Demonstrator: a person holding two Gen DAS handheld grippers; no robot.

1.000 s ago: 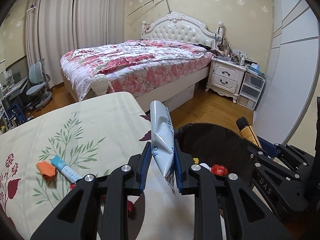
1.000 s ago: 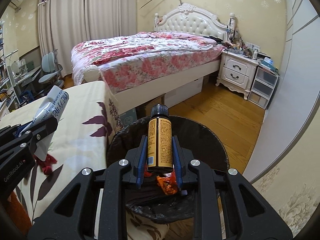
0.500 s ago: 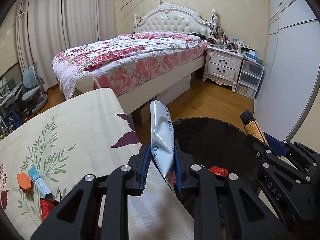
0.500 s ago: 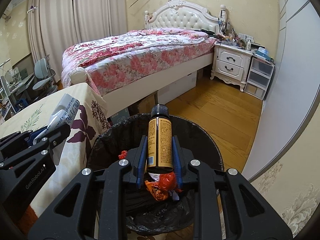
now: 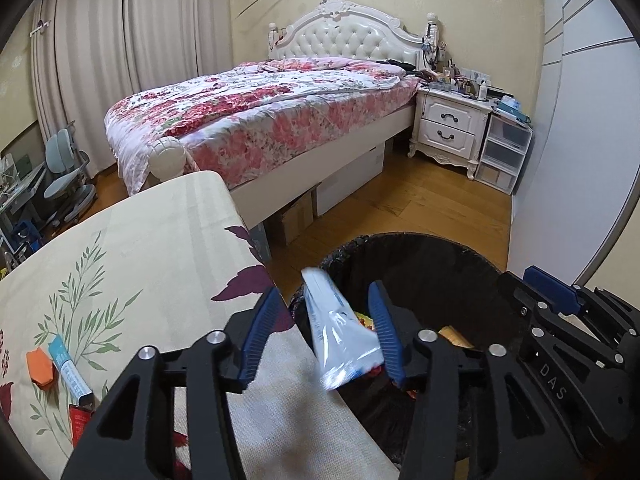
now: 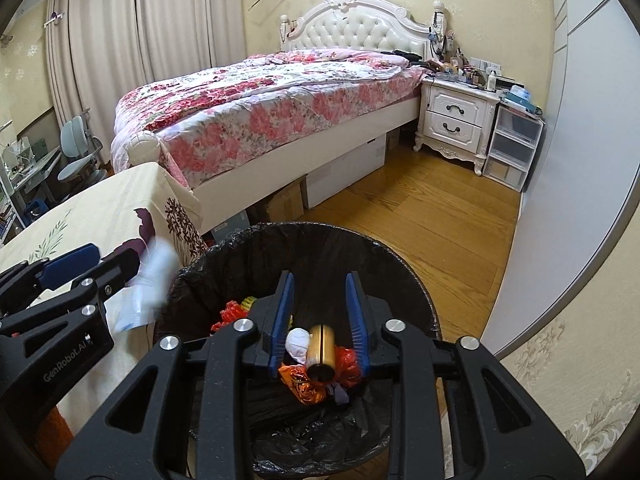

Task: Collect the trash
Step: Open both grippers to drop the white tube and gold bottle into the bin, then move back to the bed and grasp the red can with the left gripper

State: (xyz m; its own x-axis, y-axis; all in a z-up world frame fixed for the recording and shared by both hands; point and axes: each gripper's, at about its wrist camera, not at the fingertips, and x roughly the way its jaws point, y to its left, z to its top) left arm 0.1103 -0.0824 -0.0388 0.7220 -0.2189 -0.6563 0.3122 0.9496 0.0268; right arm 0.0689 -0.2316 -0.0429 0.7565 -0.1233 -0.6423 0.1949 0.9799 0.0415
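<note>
A black-lined trash bin (image 6: 404, 276) stands beside the table and also shows in the left wrist view (image 5: 432, 256). My left gripper (image 5: 324, 328) is open; a white and blue tube (image 5: 340, 332) is blurred, tilted and loose between its fingers at the bin's left rim. The tube also shows in the right wrist view (image 6: 148, 284). My right gripper (image 6: 320, 316) is open above the bin. An amber bottle (image 6: 320, 350) is blurred below its fingers, over red and orange wrappers (image 6: 308, 384) inside the bin.
The floral tablecloth table (image 5: 132, 248) holds an orange scrap (image 5: 40, 368), a small blue tube (image 5: 68, 368) and a red packet (image 5: 80, 420) at the left. A bed (image 5: 260, 120), a white nightstand (image 5: 452, 132) and plastic drawers (image 5: 504, 152) stand beyond on the wood floor.
Both grippers have opened. The amber bottle has dropped out of the right gripper into the bin, and the tube is slipping down out of the left gripper at the bin's rim.
</note>
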